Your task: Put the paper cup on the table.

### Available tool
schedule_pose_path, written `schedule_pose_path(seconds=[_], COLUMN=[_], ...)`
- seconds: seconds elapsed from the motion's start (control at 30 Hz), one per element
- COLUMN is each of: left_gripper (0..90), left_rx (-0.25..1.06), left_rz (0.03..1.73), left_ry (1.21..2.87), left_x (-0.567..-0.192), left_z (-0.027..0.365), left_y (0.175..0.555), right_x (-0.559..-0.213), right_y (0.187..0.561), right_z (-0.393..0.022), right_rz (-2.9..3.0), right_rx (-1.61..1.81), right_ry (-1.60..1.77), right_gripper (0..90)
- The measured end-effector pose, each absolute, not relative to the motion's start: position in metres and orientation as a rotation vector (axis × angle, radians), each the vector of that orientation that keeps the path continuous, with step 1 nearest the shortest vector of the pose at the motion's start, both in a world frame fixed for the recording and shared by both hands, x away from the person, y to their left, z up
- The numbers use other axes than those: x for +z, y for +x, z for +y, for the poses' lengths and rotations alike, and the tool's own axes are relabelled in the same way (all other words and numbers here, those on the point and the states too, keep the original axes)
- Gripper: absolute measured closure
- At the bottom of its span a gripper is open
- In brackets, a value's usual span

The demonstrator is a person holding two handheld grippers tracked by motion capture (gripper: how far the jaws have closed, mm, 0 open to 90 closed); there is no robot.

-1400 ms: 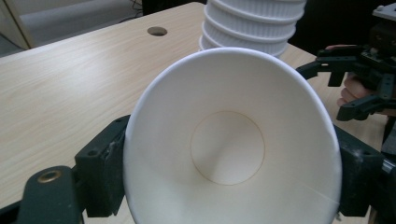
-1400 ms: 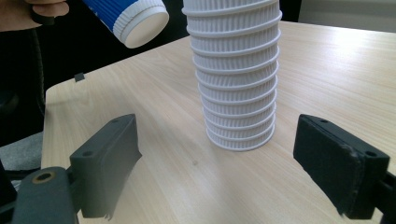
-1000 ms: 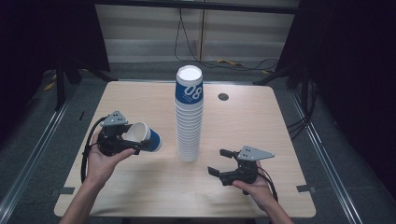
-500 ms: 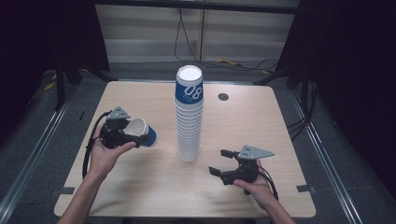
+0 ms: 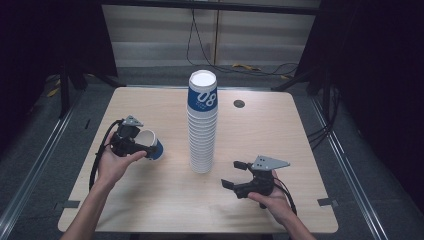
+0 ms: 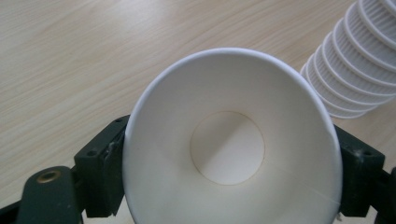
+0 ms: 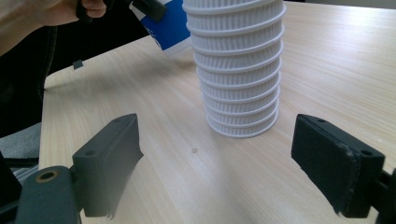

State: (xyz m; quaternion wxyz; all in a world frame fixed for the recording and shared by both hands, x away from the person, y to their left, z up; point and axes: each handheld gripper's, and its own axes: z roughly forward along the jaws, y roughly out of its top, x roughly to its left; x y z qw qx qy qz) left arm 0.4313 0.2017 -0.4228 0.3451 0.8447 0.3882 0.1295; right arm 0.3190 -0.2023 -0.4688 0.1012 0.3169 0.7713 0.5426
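The left gripper [image 5: 131,142] clenches a paper cup [image 5: 150,144] near the bench's left edge; the right gripper [image 5: 235,175], jaws released with nothing between them, has just been narrowing beside the cup stack [image 5: 202,125].

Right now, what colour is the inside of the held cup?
White; the cup shows it best in the left gripper view.

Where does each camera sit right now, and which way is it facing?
High view: above the table's near side, looking forward and down; both forearms, left gripper, right gripper.
Left gripper view: on the left gripper, looking into the held cup.
Right gripper view: on the right gripper, facing the cup stack.
Shared: the cup stack appears in all three.
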Motion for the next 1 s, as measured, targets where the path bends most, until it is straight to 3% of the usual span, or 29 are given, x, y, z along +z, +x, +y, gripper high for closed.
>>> schedule_pose_path(seconds=[0.43, 1.0], left_gripper=[15.3, 12.5], left_rx=[0.357, 0.408], left_rz=[1.051, 1.022], left_ry=[2.295, 2.25], left_x=[-0.435, -0.446], left_z=[0.195, 0.176], left_y=[0.454, 0.465], right_x=[-0.469, -0.468], right_y=[0.321, 0.323], right_z=[-0.2, -0.204], right_rz=[2.291, 2.266], right_rx=[1.586, 1.584], right_ry=[0.959, 0.994], right_gripper=[14.3, 14.5])
